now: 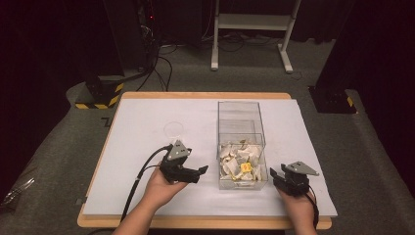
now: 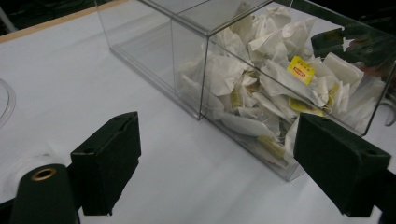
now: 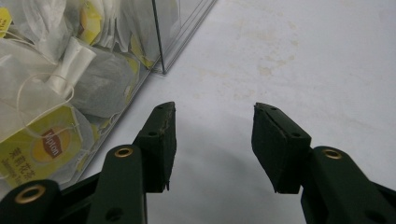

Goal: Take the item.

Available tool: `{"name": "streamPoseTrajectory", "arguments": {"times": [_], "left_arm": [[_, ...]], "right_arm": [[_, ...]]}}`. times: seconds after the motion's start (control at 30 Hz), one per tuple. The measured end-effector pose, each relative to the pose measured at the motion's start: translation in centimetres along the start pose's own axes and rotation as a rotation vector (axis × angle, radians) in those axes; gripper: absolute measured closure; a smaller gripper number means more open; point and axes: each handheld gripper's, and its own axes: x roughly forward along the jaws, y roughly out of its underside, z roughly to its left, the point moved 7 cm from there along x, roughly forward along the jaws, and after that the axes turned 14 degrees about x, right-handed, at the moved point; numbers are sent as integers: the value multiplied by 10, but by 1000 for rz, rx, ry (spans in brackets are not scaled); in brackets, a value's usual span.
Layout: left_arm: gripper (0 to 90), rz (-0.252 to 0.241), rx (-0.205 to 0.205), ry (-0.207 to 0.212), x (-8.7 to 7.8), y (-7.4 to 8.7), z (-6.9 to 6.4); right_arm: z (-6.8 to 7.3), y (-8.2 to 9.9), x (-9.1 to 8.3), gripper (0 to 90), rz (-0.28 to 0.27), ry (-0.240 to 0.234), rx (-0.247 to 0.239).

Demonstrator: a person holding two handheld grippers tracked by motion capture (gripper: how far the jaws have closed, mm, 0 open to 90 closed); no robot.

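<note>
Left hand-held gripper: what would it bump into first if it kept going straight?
Probably the clear box of tea bags: the left hand-held gripper, jaws open and empty, points at its near side wall.

One clear box (image 1: 242, 132) stands on one desk (image 1: 142, 122), split into two compartments; the near one holds a heap of tea bags (image 1: 240, 164), too many and too tangled to count. One clear ring (image 1: 173, 129) lies left. Two grippers.
</note>
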Motion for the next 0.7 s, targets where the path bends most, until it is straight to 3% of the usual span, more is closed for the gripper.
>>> {"name": "streamPoseTrajectory", "arguments": {"times": [0.2,0.7], "left_arm": [[156,-9,10,21,1,-11,-3],[168,-37,23,54,10,-30,-17]], "right_arm": [[-1,0,0,500,0,-3,19],[0,1,1,488,10,-5,5]]}}
